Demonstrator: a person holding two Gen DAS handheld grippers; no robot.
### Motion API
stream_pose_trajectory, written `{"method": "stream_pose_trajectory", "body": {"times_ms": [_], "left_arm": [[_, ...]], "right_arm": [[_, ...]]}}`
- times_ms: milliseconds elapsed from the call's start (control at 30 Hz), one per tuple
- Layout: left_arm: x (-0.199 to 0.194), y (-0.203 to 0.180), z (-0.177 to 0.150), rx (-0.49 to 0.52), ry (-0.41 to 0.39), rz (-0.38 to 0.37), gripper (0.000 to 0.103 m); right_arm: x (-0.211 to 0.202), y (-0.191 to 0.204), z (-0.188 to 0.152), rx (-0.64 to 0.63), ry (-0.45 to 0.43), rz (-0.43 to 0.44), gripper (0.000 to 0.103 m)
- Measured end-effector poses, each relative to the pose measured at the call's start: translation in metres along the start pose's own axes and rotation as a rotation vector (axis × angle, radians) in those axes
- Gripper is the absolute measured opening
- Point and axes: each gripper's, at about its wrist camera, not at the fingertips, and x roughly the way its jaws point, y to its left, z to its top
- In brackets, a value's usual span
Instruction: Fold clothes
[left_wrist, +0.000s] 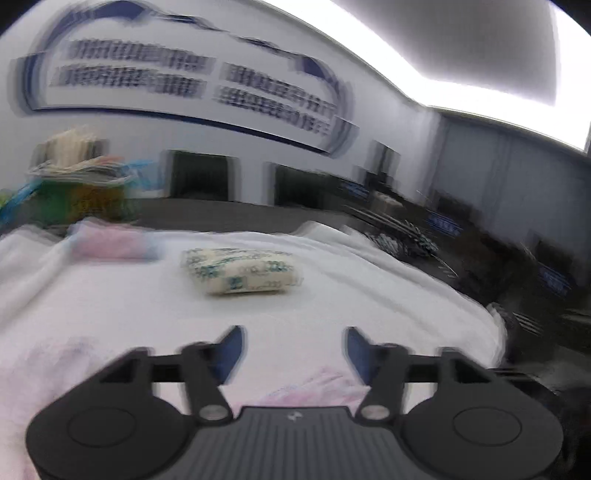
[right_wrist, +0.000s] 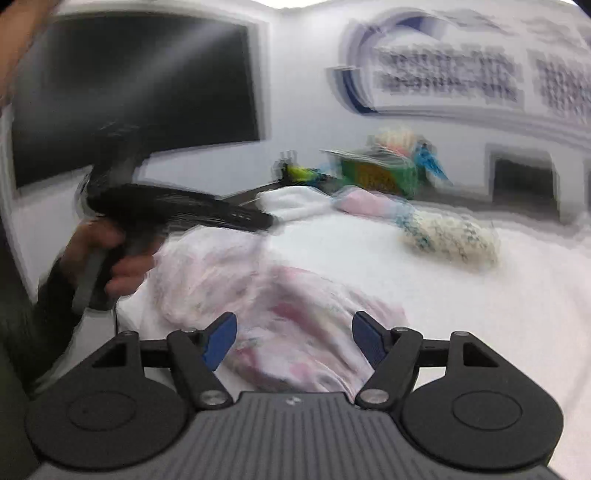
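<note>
A crumpled pink-and-white garment (right_wrist: 280, 314) lies loose on the white-covered table (right_wrist: 498, 314), just ahead of my right gripper (right_wrist: 293, 338), which is open with nothing between its blue fingertips. Part of the same pale pink garment (left_wrist: 317, 387) shows low in the left wrist view, under my left gripper (left_wrist: 294, 349), also open and holding nothing. A folded cream garment with green print (left_wrist: 240, 271) rests mid-table and appears at the right as the cream bundle (right_wrist: 448, 236). A folded pink garment (left_wrist: 110, 242) lies at the far left. Both views are motion-blurred.
A hand (right_wrist: 118, 258) holds the left gripper's black body (right_wrist: 177, 210) at the table's left edge. A green basket of colourful clothes (right_wrist: 380, 173) stands at the far end. A dark screen (right_wrist: 136, 92) hangs on the wall. Dark furniture (left_wrist: 498, 266) lies beyond the table's right edge.
</note>
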Motion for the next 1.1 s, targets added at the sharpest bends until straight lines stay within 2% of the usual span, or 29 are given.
{"method": "stream_pose_trajectory", "body": {"times_ms": [67,167,267,333,433,533,567,600,633,667,700,733,800,900,1067,1100], "left_arm": [[0.037,0.006,0.014,0.032,0.137,-0.061,0.07],[0.089,0.015,0.03,0.069,0.327,-0.142,0.067],[0.127,0.03,0.024,0.056,0.438,-0.171,0.058],[0.148,0.039,0.019,0.048,0.495,-0.2,0.057],[0.155,0.046,0.016,0.036,0.51,-0.25,0.057],[0.152,0.042,0.01,0.062,0.519,-0.266,0.054],[0.15,0.039,0.007,0.079,0.52,-0.264,0.05],[0.15,0.035,0.003,0.096,0.523,-0.259,0.033],[0.151,0.032,0.0,0.111,0.525,-0.251,0.013],[0.152,0.028,-0.002,0.125,0.525,-0.241,0.009],[0.154,0.025,-0.004,0.14,0.526,-0.231,0.007],[0.15,0.025,-0.002,0.141,0.51,-0.217,0.002],[0.133,0.032,0.01,0.118,0.448,-0.181,0.001],[0.106,0.042,0.027,0.083,0.354,-0.128,0.001],[0.061,0.06,0.057,0.026,0.198,-0.039,0.026],[0.053,0.064,0.062,0.015,0.167,-0.021,0.039]], "right_arm": [[-0.002,-0.022,-0.008,0.203,-0.001,0.003,0.066],[-0.011,-0.035,-0.022,0.384,-0.014,-0.031,0.066],[-0.012,-0.038,-0.041,0.518,-0.011,-0.062,0.066],[-0.012,-0.041,-0.051,0.6,-0.014,-0.079,0.066],[-0.008,-0.042,-0.059,0.65,-0.03,-0.12,0.066],[0.01,-0.047,-0.064,0.678,-0.026,-0.127,0.065],[0.015,-0.05,-0.061,0.667,-0.025,-0.14,0.065],[0.017,-0.053,-0.056,0.636,-0.025,-0.166,0.065],[0.02,-0.056,-0.05,0.604,-0.026,-0.192,0.059],[0.023,-0.06,-0.044,0.572,-0.027,-0.217,0.051],[0.025,-0.063,-0.038,0.54,-0.027,-0.243,0.024],[0.028,-0.066,-0.032,0.509,-0.028,-0.269,0.013],[0.033,-0.073,-0.02,0.444,-0.029,-0.319,0.008],[0.041,-0.083,-0.003,0.348,-0.031,-0.395,0.007],[0.053,-0.105,0.026,0.195,-0.028,-0.531,0.007],[0.054,-0.119,0.031,0.183,-0.017,-0.581,0.007]]}}
